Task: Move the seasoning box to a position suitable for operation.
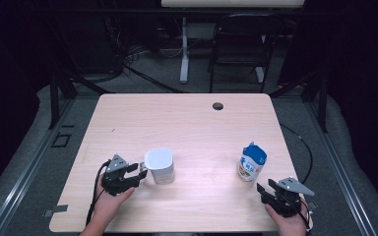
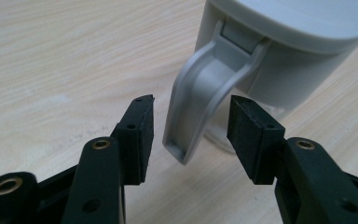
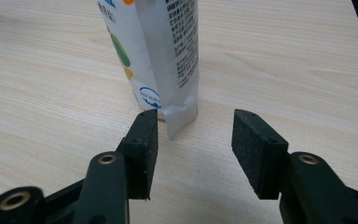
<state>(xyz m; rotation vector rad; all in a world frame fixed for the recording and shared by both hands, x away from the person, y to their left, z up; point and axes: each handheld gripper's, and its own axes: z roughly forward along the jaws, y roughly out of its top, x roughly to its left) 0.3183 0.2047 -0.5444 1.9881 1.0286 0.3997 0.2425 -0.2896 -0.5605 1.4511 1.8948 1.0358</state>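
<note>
Now I am bringing my left tool (image 2: 190,128) around the white jug's handle (image 2: 200,102), jaws open, gripping nothing. My right tool (image 3: 195,151) is waiting open before the milk carton (image 3: 161,56) on the counter (image 1: 187,123). Closing off-centre could be twisting the jug (image 1: 159,165) over.

Jug (image 2: 279,51) top, pouch (image 3: 156,56) top — cut off by frame edges

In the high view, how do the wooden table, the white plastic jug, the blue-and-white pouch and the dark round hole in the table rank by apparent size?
1. Light wooden table.
2. White plastic jug, with a handle.
3. Blue-and-white pouch, slightly smaller than the jug; the gap is narrow.
4. Dark round hole, the smallest, though it lies farther from the camera.
</note>
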